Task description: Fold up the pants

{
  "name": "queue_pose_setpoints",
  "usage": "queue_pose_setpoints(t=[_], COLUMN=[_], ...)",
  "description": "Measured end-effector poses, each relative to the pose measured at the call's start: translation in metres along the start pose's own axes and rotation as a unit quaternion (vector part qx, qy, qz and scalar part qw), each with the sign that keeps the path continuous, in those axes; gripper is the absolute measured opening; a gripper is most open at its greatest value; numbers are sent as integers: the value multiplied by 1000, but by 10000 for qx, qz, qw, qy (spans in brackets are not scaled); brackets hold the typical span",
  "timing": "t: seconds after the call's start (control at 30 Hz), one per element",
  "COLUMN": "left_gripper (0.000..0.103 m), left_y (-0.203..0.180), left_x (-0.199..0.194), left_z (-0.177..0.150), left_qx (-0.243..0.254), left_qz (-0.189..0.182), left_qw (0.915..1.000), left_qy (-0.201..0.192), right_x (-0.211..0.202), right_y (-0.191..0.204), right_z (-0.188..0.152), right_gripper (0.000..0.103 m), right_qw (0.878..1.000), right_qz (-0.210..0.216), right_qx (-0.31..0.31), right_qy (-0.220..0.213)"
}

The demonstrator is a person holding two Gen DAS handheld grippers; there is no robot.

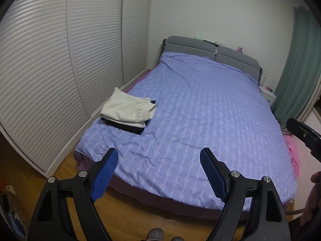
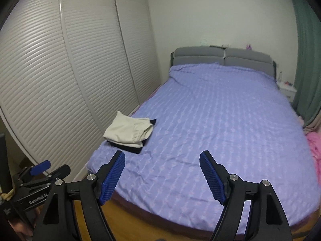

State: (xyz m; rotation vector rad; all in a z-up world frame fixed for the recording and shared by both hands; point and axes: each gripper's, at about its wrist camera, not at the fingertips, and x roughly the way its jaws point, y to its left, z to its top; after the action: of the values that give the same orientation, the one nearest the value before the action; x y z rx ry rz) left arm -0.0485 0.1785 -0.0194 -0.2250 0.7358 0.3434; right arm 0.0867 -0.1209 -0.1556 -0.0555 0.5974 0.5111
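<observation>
Both of your grippers are up off the bed here, back at its foot end over the wooden floor point(image 1: 128, 210). Your left gripper point(image 1: 159, 173) has its blue-padded fingers point(image 1: 105, 175) spread wide with nothing between them, and your right gripper point(image 2: 161, 175) is just the same, wide apart and empty. In the right wrist view your left gripper also shows at the lower left edge, beside the right one.

The pants sit folded on the bed point(image 1: 200, 110), near its left edge by the louvred wardrobe doors point(image 1: 40, 70). The cream pants point(image 1: 128, 109) lie on top, elastic waistband facing the middle of the bed, and the dark pants point(image 1: 128, 128) lie underneath, their edge poking out along the near side. That stack is well apart from both grippers.

The lilac patterned cover lies over the rest of the bed, lightly wrinkled. Grey headboard point(image 2: 222, 59) at the far end, green curtain point(image 2: 307, 60) on the right, a pink cloth point(image 2: 315, 146) at the bed's right edge.
</observation>
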Motion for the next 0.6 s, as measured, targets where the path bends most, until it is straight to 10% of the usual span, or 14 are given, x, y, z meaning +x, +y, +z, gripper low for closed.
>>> queue_pose_setpoints(t=[0.6], left_gripper=[102], left_y=[-61], left_x=[-48], left_z=[-19], left_qx=[910], left_qz=[-624], left_qw=[9932], left_qy=[-372], right_x=[-107], right_y=[-39], right_z=[-40], right_gripper=[84], right_qw=[9833], right_qz=[-1706], right_qx=[472], right_qy=[-435])
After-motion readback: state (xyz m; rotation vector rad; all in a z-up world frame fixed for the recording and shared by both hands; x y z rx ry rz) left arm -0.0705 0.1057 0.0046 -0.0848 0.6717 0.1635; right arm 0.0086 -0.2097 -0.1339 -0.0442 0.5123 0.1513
